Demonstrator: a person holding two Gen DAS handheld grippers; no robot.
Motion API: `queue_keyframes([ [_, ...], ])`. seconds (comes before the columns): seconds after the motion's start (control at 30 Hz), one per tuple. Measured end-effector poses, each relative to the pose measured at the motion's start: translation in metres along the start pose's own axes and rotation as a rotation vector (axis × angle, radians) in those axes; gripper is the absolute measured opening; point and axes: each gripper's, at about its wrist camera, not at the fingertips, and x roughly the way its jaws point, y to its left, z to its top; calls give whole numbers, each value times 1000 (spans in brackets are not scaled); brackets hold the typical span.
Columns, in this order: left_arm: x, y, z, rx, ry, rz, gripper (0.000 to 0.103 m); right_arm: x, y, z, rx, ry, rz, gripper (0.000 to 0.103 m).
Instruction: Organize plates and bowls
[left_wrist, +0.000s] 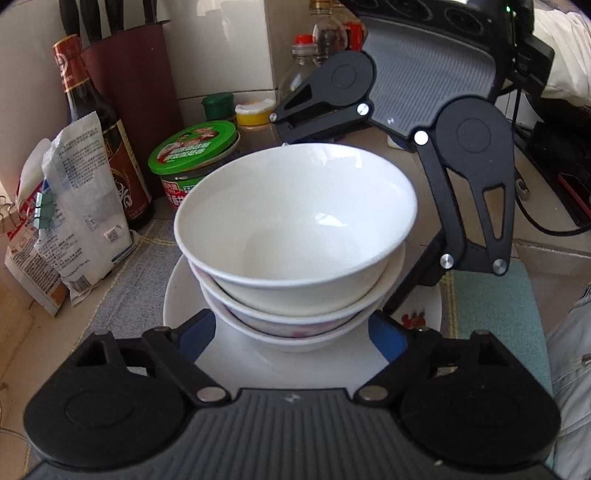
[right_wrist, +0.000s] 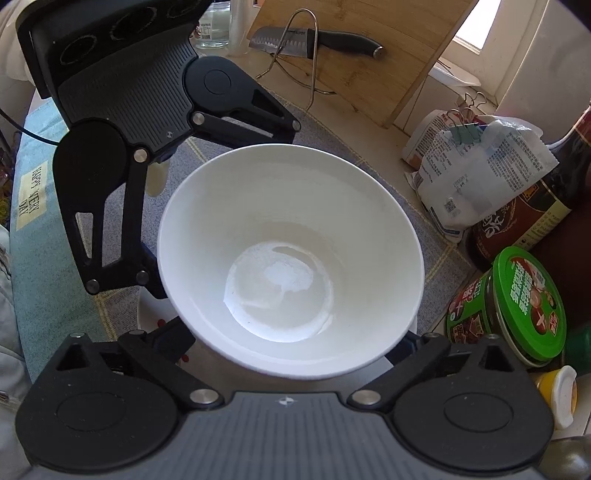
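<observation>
Reading "HAPPY VERY DAY" on mat (right_wrist: 31, 197); both grippers, left (left_wrist: 291, 332) and right (right_wrist: 291, 343), released around bowl stack (left_wrist: 295, 236).

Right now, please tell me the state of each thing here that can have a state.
top bowl: upright, empty, nested on two other bowls
bowl stack: standing on the plate
plate: flat on the mat
left gripper: open around the stack
right gripper: open
green-lid jar: closed
soy sauce bottle: upright

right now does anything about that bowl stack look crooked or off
Yes: the top white ceramic bowl sits tilted in the two nested bowls beneath, its rim higher on one side. The stack rests on a white plate. Nothing looks spilled or chipped.
</observation>
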Motion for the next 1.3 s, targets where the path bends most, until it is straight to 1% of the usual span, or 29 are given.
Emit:
queue_keyframes([
  [0.13,-22,-5,-7,-52,-35,38,94,-13,4,-2,25,-6,-46,103],
  [0.2,-40,-8,-12,-89,-74,74,96,-22,9,-2,64,-10,-71,103],
  [0.23,-51,-10,-15,-111,-104,96,98,-27,13,-1,89,-9,-98,103],
  [0.27,-61,-13,-18,-132,-134,127,103,-32,18,1,113,-7,-144,103],
  [0.37,-90,-23,-25,-191,-242,244,102,-45,35,5,205,15,-237,103],
  [0.43,-109,-29,-31,-231,-327,281,102,-53,49,8,294,16,-289,103],
  [0.5,-124,-34,-34,-274,-374,318,102,-60,63,13,415,21,-358,103],
  [0.53,-130,-37,-36,-300,-377,343,102,-63,71,16,488,25,-403,103],
  [0.57,-134,-39,-35,-327,-358,367,102,-66,77,17,566,34,-439,103],
  [0.63,-141,-42,-35,-397,-297,399,102,-73,92,17,736,30,-511,103],
  [0.67,-145,-44,-37,-434,-276,401,102,-75,101,16,800,22,-538,103],
  [0.77,-156,-53,-41,-505,-241,397,102,-81,130,12,955,-26,-599,103],
  [0.83,-163,-58,-42,-531,-208,402,102,-85,150,13,1023,-70,-605,103],
  [0.93,-173,-69,-44,-539,-167,442,102,-90,175,20,1056,-106,-640,103],
  [1.03,-187,-77,-49,-541,-175,433,102,-92,190,27,1068,-121,-655,103],
  [1.2,-201,-84,-55,-523,-187,453,102,-98,205,34,1065,-134,-675,103],
  [1.3,-206,-85,-57,-531,-193,475,102,-99,209,35,1070,-144,-674,103],
])
